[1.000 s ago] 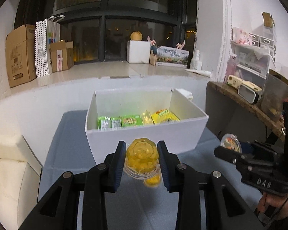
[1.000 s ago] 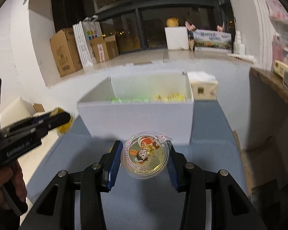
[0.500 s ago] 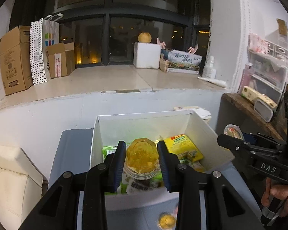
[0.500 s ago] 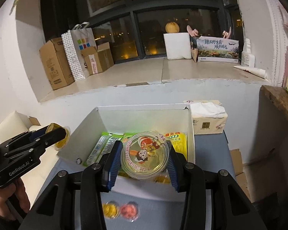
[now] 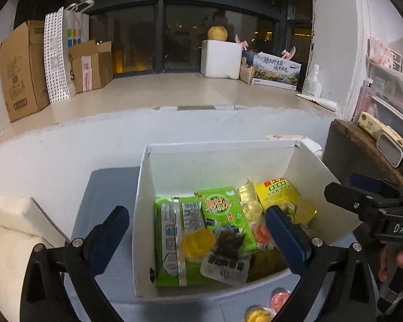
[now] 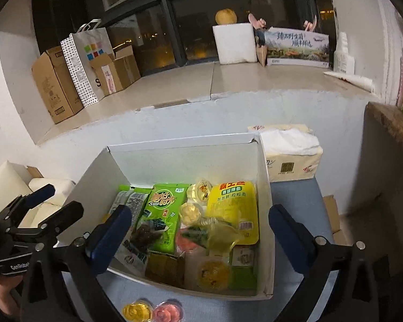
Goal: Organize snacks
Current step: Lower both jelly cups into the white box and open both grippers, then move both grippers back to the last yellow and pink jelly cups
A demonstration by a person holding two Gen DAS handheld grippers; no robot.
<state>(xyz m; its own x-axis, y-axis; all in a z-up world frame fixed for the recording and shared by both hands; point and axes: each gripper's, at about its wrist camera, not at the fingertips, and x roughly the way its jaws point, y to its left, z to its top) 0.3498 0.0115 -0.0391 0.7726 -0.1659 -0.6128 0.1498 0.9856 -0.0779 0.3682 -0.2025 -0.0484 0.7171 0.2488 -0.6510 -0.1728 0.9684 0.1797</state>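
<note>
White cardboard box [image 5: 145, 214] is the landmark: both grippers hover over it with jaws opening wide and nothing between them, the left gripper [image 5: 198, 230] above its left wall, the right gripper [image 6: 198, 228] above its middle. Inside the box lie green packets [image 6: 161, 209], a yellow pouch [image 6: 233, 209] and jelly cups [image 6: 213, 273]. Two more jelly cups [image 6: 153, 311] sit on the blue surface [image 6: 295, 187] just in front of the box; best lift clear of the rim before reaching for them.
</note>
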